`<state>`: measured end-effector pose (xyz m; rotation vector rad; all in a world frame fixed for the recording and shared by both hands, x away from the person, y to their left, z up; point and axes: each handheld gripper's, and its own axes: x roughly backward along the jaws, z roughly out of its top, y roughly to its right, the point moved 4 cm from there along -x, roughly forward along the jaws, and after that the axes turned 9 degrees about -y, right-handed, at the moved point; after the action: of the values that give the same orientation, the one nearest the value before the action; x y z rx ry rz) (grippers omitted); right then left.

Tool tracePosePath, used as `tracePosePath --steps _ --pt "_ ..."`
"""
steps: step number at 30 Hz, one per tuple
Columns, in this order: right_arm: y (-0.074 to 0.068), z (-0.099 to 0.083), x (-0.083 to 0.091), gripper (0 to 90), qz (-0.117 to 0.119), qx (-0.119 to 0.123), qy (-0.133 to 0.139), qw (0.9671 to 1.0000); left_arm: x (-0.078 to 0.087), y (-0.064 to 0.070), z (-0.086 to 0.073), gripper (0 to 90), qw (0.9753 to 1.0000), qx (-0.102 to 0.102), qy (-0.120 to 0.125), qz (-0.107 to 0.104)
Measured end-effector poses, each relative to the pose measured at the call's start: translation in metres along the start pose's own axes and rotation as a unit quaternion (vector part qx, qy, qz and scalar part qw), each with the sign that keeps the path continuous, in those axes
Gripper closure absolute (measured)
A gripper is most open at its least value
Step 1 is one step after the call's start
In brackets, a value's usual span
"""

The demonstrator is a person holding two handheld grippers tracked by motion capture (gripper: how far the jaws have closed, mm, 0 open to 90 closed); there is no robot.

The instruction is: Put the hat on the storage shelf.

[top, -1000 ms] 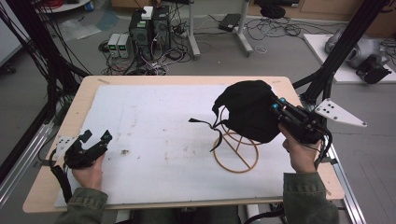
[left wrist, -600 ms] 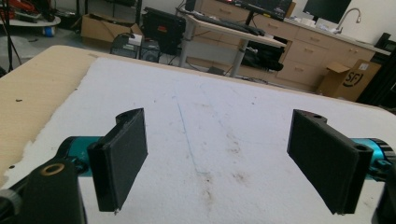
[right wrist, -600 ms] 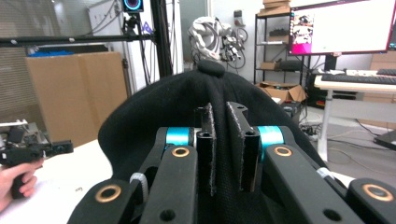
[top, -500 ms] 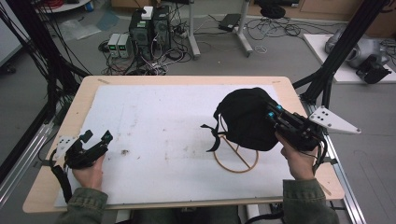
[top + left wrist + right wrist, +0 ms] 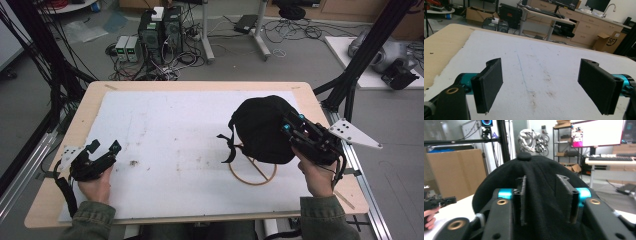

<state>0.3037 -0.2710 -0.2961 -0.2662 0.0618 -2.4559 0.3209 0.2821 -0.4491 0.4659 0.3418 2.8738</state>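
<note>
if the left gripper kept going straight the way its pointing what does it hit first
Probably nothing: the left gripper, jaws open, looks across bare white foam mat toward the table's far edge. The black fabric cap on the wooden ring stand seems to sit off to the side.

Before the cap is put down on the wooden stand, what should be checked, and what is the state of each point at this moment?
1. Right gripper has a fold of the black cap between its jaws: ok.
2. Cap is above the wooden stand: ok in the high view.
3. Cap is fully seated on the stand: cannot tell, the cap hides the stand's top.
4. Cap's strap hangs free of the stand: cannot tell, it hangs close to the ring.
5. Left gripper is open, holds nothing and is far from the stand: ok.
6. White mat around the stand is free of obstacles: ok.
</note>
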Motion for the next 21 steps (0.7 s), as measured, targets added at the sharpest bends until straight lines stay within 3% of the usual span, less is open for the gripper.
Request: tracePosePath --steps 1,2,6,17,21 --pt "0.0000 0.0000 0.0000 59.3 0.000 0.000 0.000 1.0000 0.0000 0.0000 0.0000 20.3 1.0000 0.000 0.000 0.000" --pt "0.0007 -0.0003 -0.0009 48.2 -0.008 -0.008 0.001 0.9999 0.0002 0.0005 -0.0001 20.3 1.0000 0.001 -0.001 -0.001" --pt "0.0020 -0.0008 -0.0013 37.1 -0.003 -0.020 0.007 0.9998 0.0000 -0.0001 0.0001 20.3 1.0000 0.002 0.001 -0.002" --pt "0.0027 0.0001 -0.0007 29.6 -0.004 -0.020 0.014 0.9997 0.0003 -0.0007 0.0003 20.3 1.0000 0.001 0.000 -0.002" --pt "0.0025 0.0010 -0.0012 22.3 -0.010 -0.022 0.020 0.9995 0.0004 -0.0004 0.0004 20.3 1.0000 0.002 0.001 -0.002"
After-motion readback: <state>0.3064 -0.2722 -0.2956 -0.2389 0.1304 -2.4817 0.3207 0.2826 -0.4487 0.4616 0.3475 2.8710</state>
